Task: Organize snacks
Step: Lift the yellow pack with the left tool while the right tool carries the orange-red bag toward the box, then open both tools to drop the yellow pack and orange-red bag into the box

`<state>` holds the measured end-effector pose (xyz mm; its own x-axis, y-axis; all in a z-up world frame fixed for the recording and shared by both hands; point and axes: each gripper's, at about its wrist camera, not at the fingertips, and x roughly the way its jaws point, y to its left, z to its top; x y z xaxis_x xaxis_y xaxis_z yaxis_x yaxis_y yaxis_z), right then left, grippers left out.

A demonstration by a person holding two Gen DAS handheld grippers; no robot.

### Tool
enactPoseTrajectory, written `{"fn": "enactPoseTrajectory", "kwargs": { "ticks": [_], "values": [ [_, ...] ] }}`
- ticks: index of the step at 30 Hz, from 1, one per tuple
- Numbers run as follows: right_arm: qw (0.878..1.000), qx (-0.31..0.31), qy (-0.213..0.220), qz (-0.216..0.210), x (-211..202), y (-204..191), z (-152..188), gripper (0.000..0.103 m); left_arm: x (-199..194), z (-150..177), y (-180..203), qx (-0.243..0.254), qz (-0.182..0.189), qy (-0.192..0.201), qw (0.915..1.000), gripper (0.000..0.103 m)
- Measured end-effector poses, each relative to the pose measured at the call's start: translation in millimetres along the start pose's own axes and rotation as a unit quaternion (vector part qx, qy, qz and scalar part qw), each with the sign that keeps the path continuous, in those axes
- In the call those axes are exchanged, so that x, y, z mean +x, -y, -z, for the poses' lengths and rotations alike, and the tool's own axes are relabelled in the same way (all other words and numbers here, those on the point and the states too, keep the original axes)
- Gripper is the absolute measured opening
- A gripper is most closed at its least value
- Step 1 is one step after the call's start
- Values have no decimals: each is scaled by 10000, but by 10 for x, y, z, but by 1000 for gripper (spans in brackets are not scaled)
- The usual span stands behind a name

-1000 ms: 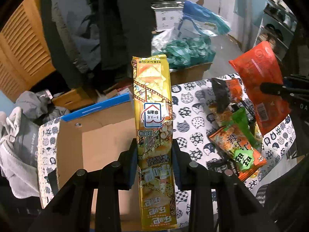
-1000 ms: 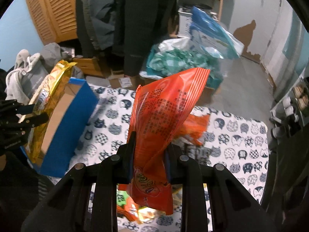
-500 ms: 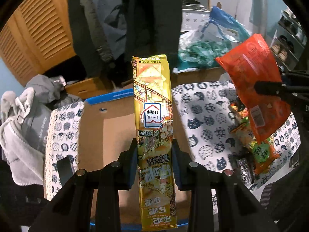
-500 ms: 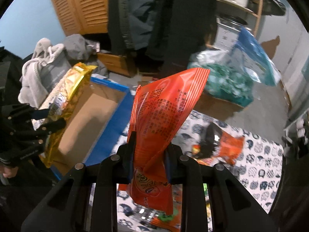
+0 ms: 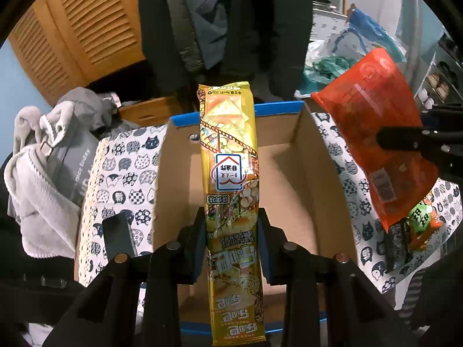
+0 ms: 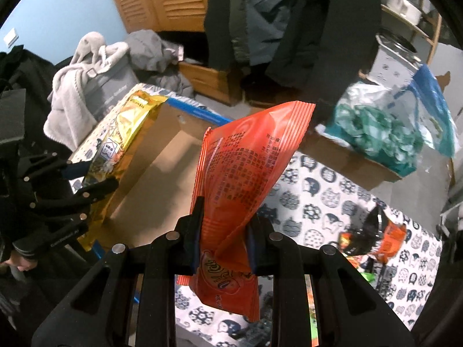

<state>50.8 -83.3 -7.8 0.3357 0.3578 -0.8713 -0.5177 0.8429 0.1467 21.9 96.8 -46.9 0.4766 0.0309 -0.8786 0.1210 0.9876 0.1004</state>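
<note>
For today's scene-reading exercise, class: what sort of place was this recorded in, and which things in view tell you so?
Most likely a lived-in room of a home, perhaps a bedroom or entryway. Dark coats hang beside a louvred wooden door, a heap of grey clothing lies nearby, and a cat-print cloth covers the table.

**Snack colours**

A golden-yellow packet carries a film-strip print and a blue-and-red house badge. The other packet is bright orange with red stripes at its top edge. The box is brown cardboard, blue outside. The cloth is white with navy cat faces.
</note>
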Motion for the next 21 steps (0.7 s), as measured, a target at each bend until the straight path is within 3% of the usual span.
{"fn": "enactPoseTrajectory", "kwargs": {
  "ticks": [16,18,21],
  "values": [
    [9986,-94,-481,-174,513,-313,-16,24,218,87,-176,-159,-164,-272,9994,33],
    [9984,-29,-516,-210,538,-304,-3,25,207,82,-171,-134,-237,-207,9994,41],
    [9985,-2,-519,-156,548,-288,7,36,192,73,-166,-134,-234,-137,9995,49]
  ]
}}
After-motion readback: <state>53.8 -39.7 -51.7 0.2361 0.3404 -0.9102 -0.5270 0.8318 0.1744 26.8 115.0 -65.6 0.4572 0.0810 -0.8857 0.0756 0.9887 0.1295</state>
